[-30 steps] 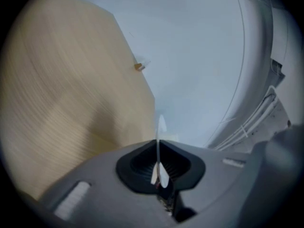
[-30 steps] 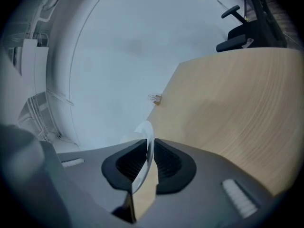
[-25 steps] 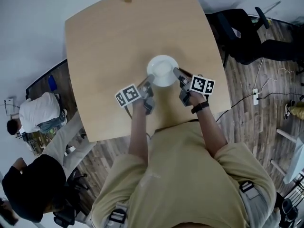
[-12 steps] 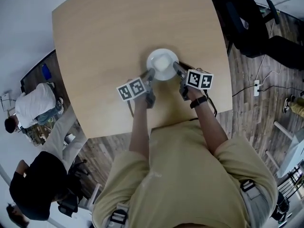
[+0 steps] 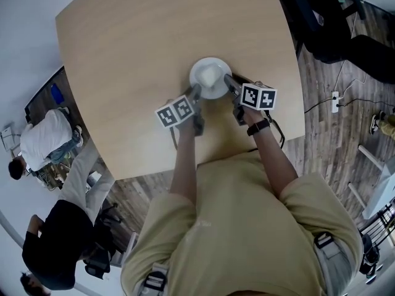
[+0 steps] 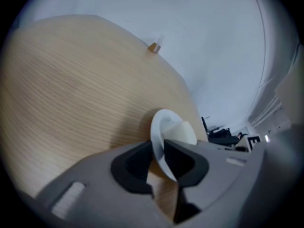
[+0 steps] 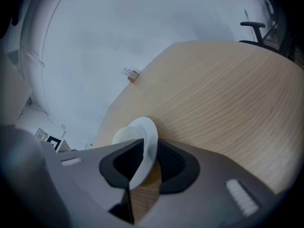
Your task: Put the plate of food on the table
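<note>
A white plate [image 5: 211, 78] with a pale lump of food [image 5: 212, 74] rests flat on the light wooden table [image 5: 142, 54], near its front edge. My left gripper [image 5: 196, 92] is at the plate's near left rim and my right gripper [image 5: 229, 82] at its near right rim. In the left gripper view the plate's rim [image 6: 160, 127] stands between the opening jaws of the left gripper [image 6: 158, 155], beside the food [image 6: 181, 132]. In the right gripper view the rim [image 7: 145, 137] sits between the opening jaws of the right gripper [image 7: 148, 158], with small gaps at both pads.
A small brown and clear object [image 6: 154, 45] stands at the table's far edge, and shows too in the right gripper view [image 7: 131, 74]. A black office chair [image 5: 327, 23] and a power strip [image 5: 336, 97] are right of the table. Two people [image 5: 43, 140] sit at the left.
The plate and both grippers stay at the same spot on the table. The head view has drifted, so the table sits higher and further left in the picture.
</note>
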Demonstrator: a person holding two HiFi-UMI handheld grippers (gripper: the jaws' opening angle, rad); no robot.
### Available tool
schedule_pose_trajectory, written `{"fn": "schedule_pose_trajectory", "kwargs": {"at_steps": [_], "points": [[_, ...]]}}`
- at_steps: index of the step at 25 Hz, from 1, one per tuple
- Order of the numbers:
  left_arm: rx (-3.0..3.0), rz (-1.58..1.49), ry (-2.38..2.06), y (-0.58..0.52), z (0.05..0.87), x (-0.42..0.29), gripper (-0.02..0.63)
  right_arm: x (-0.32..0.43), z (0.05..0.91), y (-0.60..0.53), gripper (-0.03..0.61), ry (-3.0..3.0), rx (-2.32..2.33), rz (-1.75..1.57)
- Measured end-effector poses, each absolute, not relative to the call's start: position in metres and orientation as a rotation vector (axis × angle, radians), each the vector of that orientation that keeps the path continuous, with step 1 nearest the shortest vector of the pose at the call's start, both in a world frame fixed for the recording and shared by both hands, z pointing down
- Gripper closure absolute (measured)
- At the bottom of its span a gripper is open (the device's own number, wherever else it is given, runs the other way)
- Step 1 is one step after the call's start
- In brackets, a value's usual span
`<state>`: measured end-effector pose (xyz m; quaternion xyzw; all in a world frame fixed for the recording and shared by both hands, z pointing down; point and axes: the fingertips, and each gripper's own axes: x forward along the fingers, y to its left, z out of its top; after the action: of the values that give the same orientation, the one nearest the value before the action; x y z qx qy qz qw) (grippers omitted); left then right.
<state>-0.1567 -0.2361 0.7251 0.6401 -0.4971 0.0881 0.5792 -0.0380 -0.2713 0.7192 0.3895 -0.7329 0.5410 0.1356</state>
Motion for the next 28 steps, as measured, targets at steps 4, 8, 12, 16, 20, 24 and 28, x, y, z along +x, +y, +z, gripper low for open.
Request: {"fn": "schedule_pose_trajectory", "kwargs": {"at_steps": [4,8,12,16,20,24,28], "points": [[1.504,0.231,-1.169,-0.237,0.726,-0.156,0.534,-0.039,0.721,-0.271,0.473,-2.11,1.131,1.569],[1.515,0.315,-1.195,-0.236,0.727,-0.153,0.528,-0.042,0.721,-0.269,0.421,-2.121,1.109,1.57],[1.549,0.378,-1.193,-0.236,0.723,-0.148,0.45,-0.04,0.714,-0.275,0.379,-2.143,1.144,1.543],[1.57,0.391,-1.232,-0.233,0.713,-0.154,0.313,-0.033,0.699,-0.277,0.362,-2.189,1.189,1.488],[1.63,0.355,-1.28,-0.231,0.693,-0.165,0.308,-0.026,0.683,-0.27,0.362,-2.235,1.224,1.417],[1.752,0.304,-1.323,-0.232,0.661,-0.166,0.308,-0.016,0.656,-0.263,0.364,-2.319,1.278,1.259],[1.929,0.288,-1.411,-0.232,0.618,-0.166,0.341,-0.001,0.615,-0.258,0.381,-2.413,1.374,1.012]]}}
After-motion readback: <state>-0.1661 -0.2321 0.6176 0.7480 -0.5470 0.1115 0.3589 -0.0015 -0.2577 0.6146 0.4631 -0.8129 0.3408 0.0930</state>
